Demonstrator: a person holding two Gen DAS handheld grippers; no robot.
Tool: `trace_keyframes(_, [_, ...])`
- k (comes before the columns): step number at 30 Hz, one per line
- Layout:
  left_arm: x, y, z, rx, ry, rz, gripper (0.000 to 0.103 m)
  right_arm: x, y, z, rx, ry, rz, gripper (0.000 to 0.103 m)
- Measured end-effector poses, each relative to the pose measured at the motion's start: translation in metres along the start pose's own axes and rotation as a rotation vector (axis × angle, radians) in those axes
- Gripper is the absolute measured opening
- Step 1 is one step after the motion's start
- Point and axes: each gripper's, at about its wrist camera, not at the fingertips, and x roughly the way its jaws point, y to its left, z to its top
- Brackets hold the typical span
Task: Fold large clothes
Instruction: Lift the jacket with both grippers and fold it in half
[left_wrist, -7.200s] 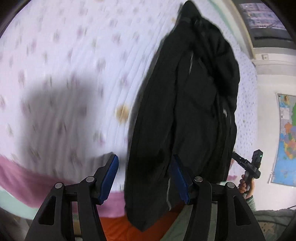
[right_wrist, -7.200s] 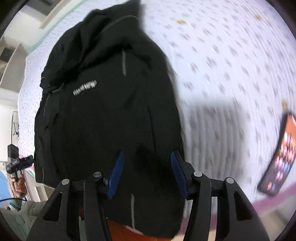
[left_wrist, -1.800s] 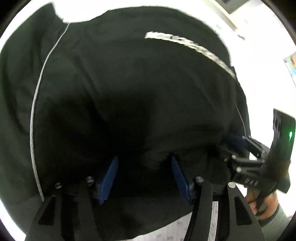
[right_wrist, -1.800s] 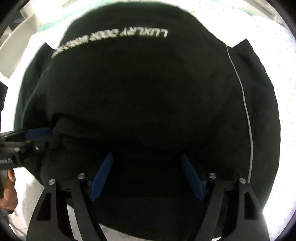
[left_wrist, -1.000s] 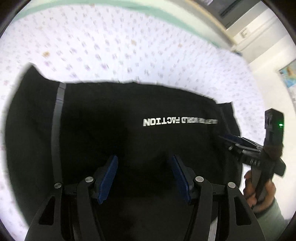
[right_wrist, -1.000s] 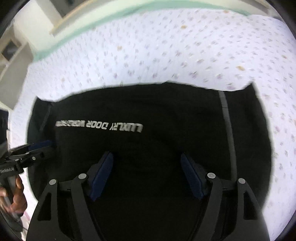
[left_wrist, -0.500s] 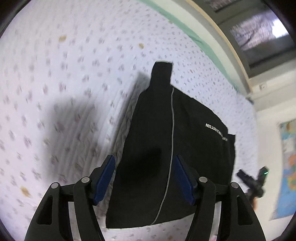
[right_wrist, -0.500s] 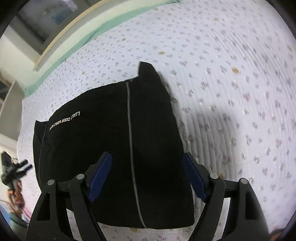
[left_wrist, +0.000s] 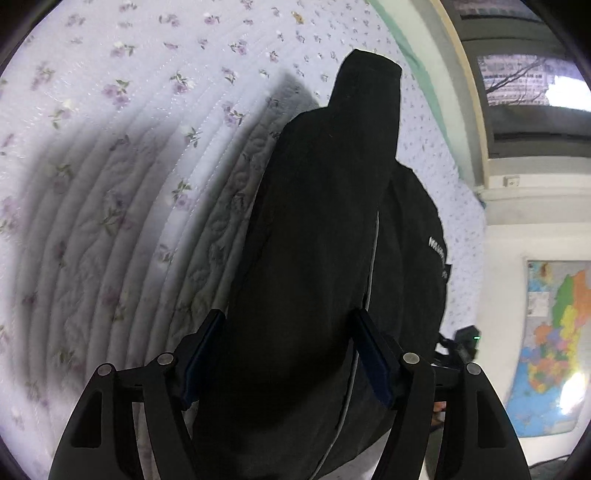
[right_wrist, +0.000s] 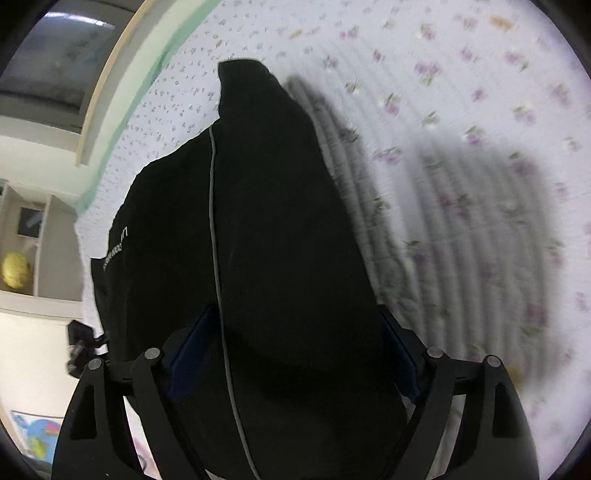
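A white quilted bedspread (left_wrist: 110, 155) with small purple flowers covers the bed, and a soft grey shadow lies across its stitched ridges. Along its far edge runs a pale green band (right_wrist: 147, 62), next to a cream frame. A dark window (left_wrist: 524, 85) shows bare branches outside. On the white wall hangs a colourful map (left_wrist: 554, 343). In the right wrist view, a yellow round object (right_wrist: 14, 269) sits on a shelf (right_wrist: 37, 295).

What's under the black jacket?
A quilted floral bedspread shows around the black jacket. The part right beneath the jacket is covered, so nothing else can be seen there.
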Motion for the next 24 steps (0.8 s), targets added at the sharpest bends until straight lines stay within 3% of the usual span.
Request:
trace_keyframes(6, [0.027, 0.013, 0.003, -0.066, 0.023, -0.128, 0.080, 0.027, 0.019, 0.004, -0.081, 0.038, 0.044, 0.092])
trace_keyframes(8, [0.030, 0.011, 0.000, -0.069, -0.006, -0.152, 0.080, 0.027, 0.026, 0.004, -0.108, 0.039, 0.052, 0.080])
trace_keyframes(9, [0.029, 0.008, -0.001, -0.056, -0.016, -0.149, 0.072, 0.022, 0.031, 0.002, -0.135, 0.032, 0.052, 0.075])
trace_keyframes(11, [0.022, -0.012, -0.010, 0.026, -0.042, -0.122, 0.051, 0.008, 0.036, -0.005, -0.163, 0.018, 0.065, 0.048])
trace_keyframes(12, [0.019, -0.020, -0.014, 0.046, -0.054, -0.128, 0.044, 0.000, 0.043, -0.009, -0.182, 0.007, 0.074, 0.046])
trace_keyframes(17, [-0.019, -0.088, -0.055, 0.179, -0.098, -0.249, 0.041, -0.038, 0.094, -0.046, -0.293, -0.039, 0.129, 0.039])
trace_keyframes(24, [-0.084, -0.154, -0.130, 0.308, -0.161, -0.309, 0.041, -0.117, 0.137, -0.130, -0.358, -0.133, 0.168, 0.039])
